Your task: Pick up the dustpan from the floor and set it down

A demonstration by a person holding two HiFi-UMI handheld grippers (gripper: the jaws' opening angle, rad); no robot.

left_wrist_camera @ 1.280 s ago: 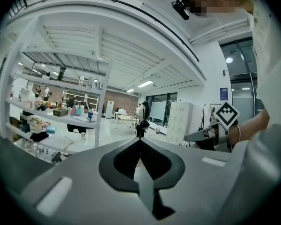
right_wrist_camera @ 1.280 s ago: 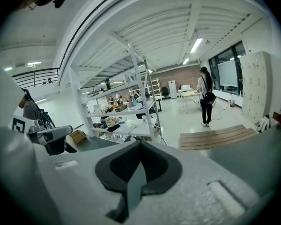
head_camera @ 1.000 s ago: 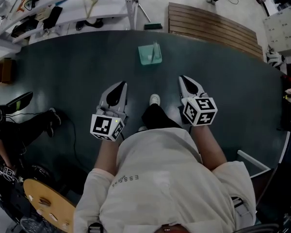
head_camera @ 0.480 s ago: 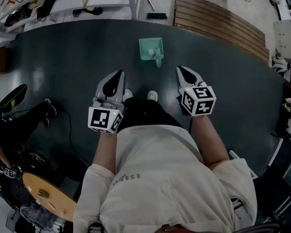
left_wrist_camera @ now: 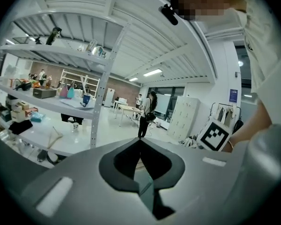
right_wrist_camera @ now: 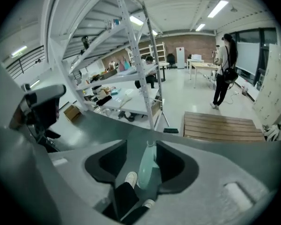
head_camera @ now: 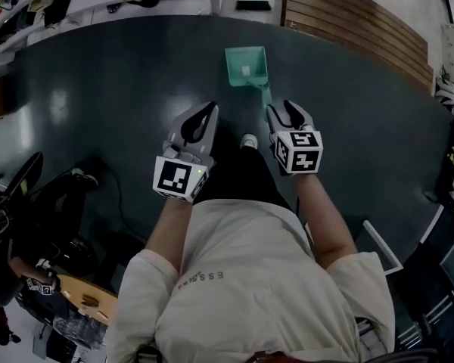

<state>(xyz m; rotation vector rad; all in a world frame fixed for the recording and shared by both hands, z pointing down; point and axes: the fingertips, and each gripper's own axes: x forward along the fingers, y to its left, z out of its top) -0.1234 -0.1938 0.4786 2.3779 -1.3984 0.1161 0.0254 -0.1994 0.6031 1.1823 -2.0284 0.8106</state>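
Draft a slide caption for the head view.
Right gripper, jaws apart, straddles the handle of the green dustpan on the dark floor.

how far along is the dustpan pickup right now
Done: the right gripper is at the dustpan, its jaws apart on either side of the handle. In hand: nothing yet; there is a gap beside the handle, and the pan seems to lie on the floor. The left gripper is shut and empty. Left: close on the handle, lift, set it down.

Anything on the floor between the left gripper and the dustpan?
No. The head view shows only bare dark floor between the left gripper and the dustpan.
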